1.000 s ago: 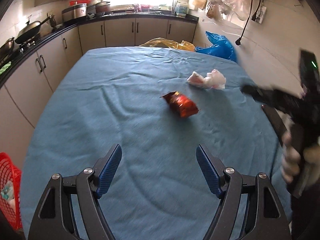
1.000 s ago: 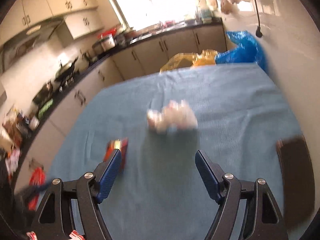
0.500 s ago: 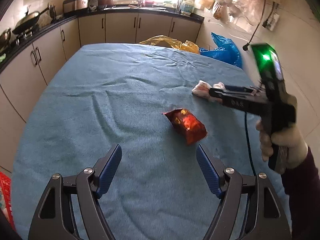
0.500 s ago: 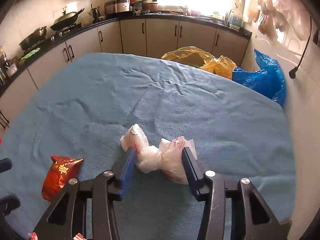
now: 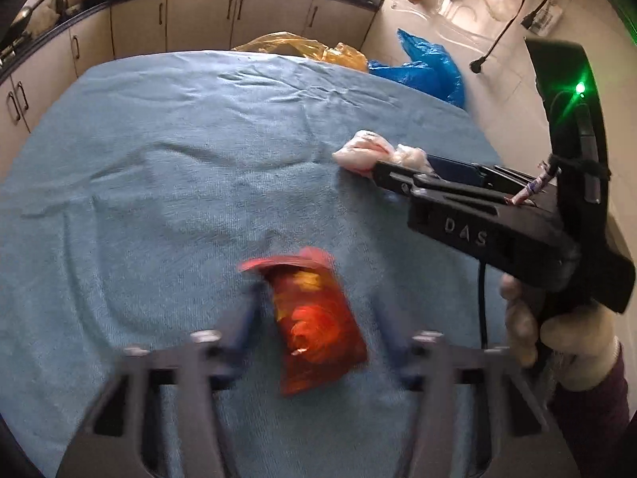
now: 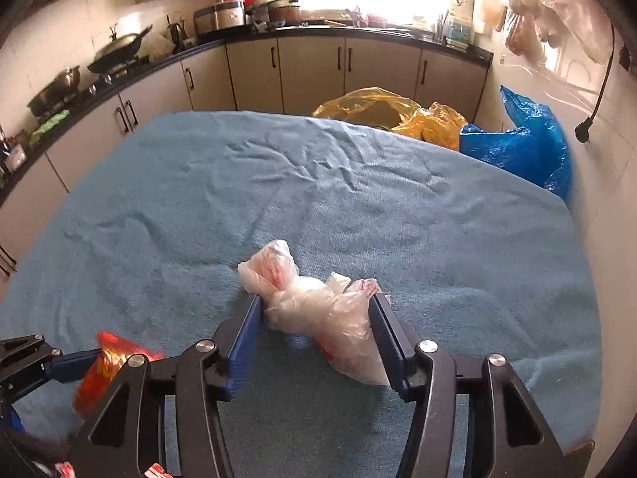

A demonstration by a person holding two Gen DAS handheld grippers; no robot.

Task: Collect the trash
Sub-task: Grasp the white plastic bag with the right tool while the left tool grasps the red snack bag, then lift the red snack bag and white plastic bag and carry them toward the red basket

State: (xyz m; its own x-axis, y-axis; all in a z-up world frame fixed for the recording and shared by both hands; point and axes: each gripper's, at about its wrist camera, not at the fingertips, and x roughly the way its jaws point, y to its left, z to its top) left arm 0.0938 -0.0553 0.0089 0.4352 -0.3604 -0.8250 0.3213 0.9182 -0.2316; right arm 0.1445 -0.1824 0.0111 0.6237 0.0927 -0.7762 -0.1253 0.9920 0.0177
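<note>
Two pieces of trash lie on the blue cloth, and you have one pair of tongs at each. Your right gripper straddles the crumpled plastic bag: its blue pads touch the bag on both sides, but the jaws look only part-way in, so I cannot tell whether the bag is truly pinched. The bag's long axis runs roughly crosswise between those pads, with a loose tail poking out past the left one, toward the far left. Your left gripper is spread wide, holding nothing, with the red snack wrapper lying flat on the cloth between its fingers; motion blur hides the tips. The wrapper's long axis points nearly straight along the fingers, leaning slightly left at the far end, so closing would squeeze it across its narrow width. Each piece is nearest the hand already over it, and neither has left the cloth.
</note>
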